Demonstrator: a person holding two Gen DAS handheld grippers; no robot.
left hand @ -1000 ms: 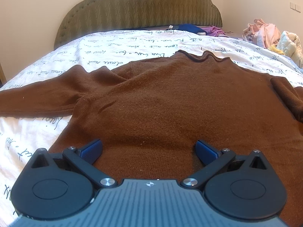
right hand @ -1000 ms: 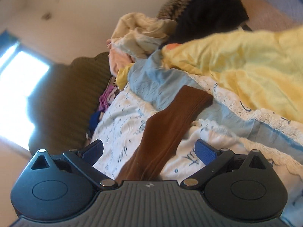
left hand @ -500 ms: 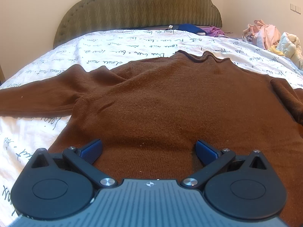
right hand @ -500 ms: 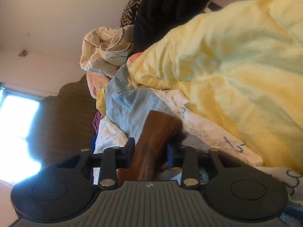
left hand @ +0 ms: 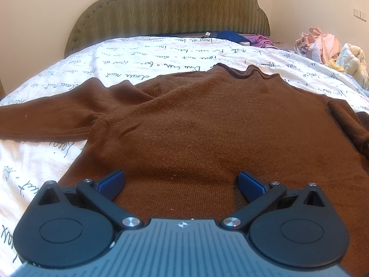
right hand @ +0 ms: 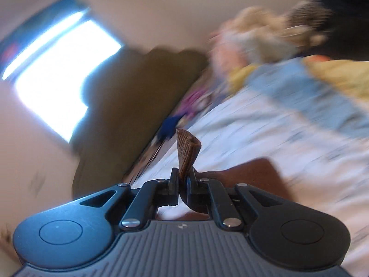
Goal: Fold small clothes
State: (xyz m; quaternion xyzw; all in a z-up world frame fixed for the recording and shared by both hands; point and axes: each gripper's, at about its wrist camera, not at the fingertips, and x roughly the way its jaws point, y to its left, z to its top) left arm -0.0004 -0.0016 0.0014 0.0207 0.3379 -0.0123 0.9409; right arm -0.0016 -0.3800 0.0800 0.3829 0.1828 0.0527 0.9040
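Observation:
A brown knit sweater (left hand: 196, 124) lies flat on the bed, collar toward the headboard, its left sleeve (left hand: 46, 120) stretched out to the left. My left gripper (left hand: 182, 182) is open and empty, low over the sweater's hem. My right gripper (right hand: 183, 180) is shut on the cuff of the sweater's right sleeve (right hand: 187, 152), which sticks up between the fingers; more brown sleeve (right hand: 249, 175) trails behind it. The right wrist view is blurred by motion.
The bed has a white sheet with script print (left hand: 161, 57) and an olive padded headboard (left hand: 170, 11). A heap of clothes (left hand: 327, 48) lies at the right edge, with blue and purple items (left hand: 242, 38) by the headboard. In the right wrist view, yellow and light blue fabrics (right hand: 318, 87) lie nearby.
My right gripper closed on the sleeve cuff and has lifted and swung with it, turning its view. My left gripper has stayed open over the hem.

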